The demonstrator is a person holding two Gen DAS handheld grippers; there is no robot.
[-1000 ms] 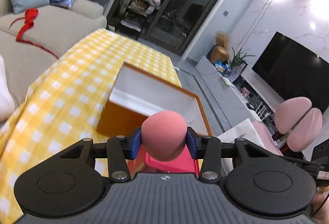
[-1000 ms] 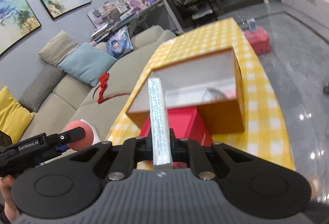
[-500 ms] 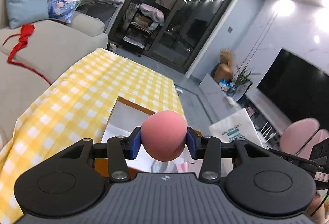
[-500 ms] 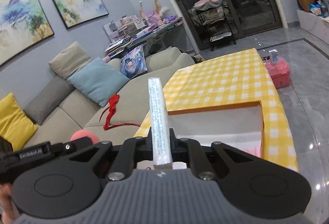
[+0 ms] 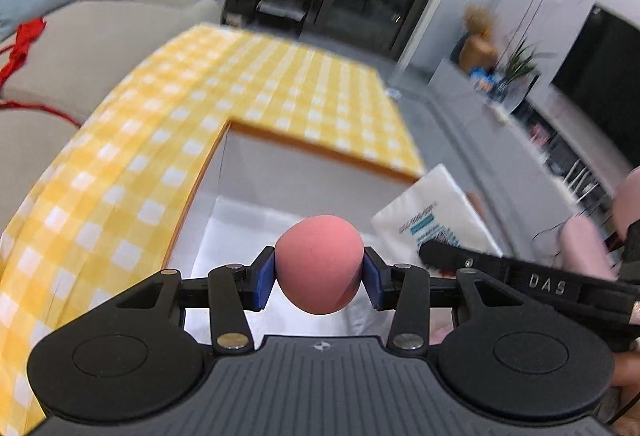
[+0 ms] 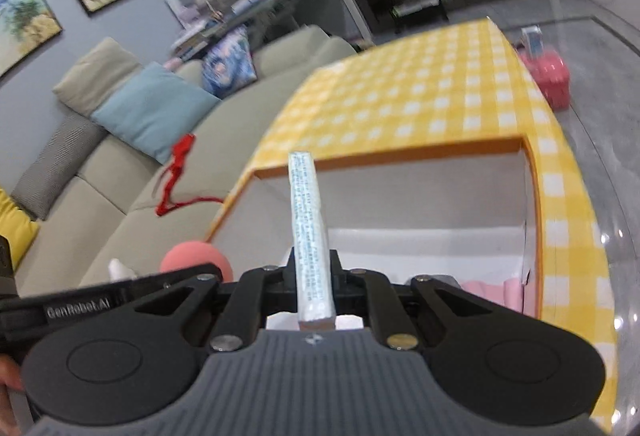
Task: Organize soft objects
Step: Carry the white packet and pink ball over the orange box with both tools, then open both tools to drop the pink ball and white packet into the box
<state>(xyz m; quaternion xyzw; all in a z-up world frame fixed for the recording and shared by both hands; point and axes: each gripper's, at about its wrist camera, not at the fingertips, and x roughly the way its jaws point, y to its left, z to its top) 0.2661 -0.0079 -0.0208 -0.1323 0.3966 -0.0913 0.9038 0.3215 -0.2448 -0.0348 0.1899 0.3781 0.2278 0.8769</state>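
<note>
My left gripper (image 5: 319,274) is shut on a pink soft sponge ball (image 5: 320,266) and holds it over the near left of an open orange box with white inside (image 5: 296,179). My right gripper (image 6: 311,272) is shut on a flat white packet (image 6: 309,232) held edge-on above the same box (image 6: 440,191). The packet (image 5: 434,220) and right gripper also show at the right of the left wrist view. The ball (image 6: 192,260) shows at the left of the right wrist view. Something pink (image 6: 490,290) lies in the box's near right corner.
The box stands on a table with a yellow checked cloth (image 5: 280,75). A beige sofa (image 6: 120,171) with cushions and a red ribbon (image 6: 176,171) lies to the left. A pink basket (image 6: 546,73) sits on the floor beyond the table.
Both grippers have tilted down and moved over the box, so its white inside now fills the view below the ball and the packet. Both grips are unchanged.
</note>
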